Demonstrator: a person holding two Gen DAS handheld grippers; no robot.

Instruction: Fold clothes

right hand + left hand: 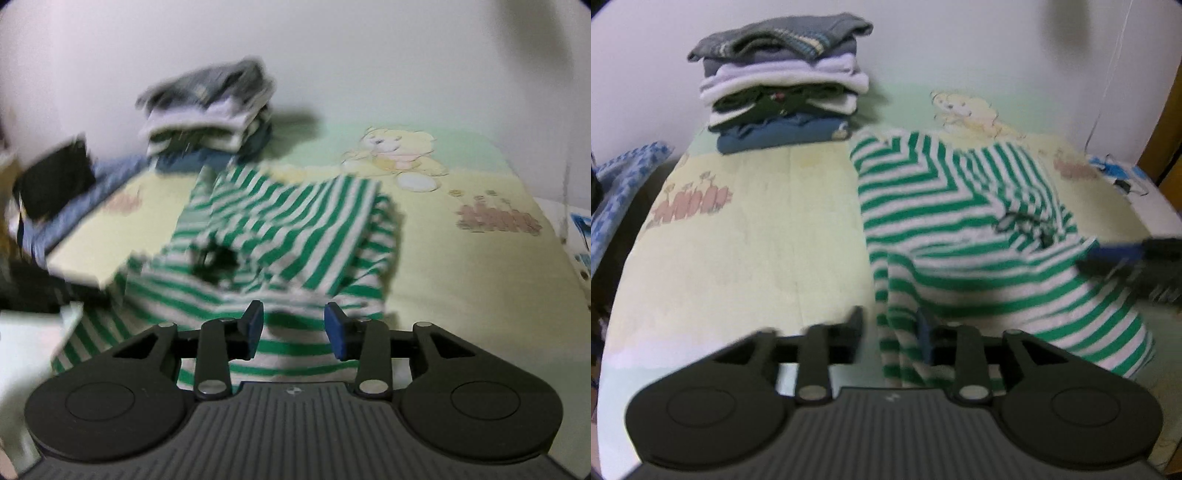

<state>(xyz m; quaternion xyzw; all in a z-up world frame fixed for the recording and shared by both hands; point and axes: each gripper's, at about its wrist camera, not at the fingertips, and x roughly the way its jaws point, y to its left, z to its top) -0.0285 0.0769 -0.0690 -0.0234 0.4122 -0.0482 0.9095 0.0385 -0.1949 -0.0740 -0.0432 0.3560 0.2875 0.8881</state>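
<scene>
A green-and-white striped top [960, 229] is being folded on a bed [746, 236], in front of a stack of folded clothes [783, 81].

The left gripper [892, 336] is being held with the top's near hem between parted fingers; a pinch cannot be told. The right gripper [293, 328] is being kept released over the cloth. The stack is being kept clear at the back. No writing can be read.

Motion blur smears the folded stack [210, 110] and the striped garment's dark print [216, 262].
</scene>
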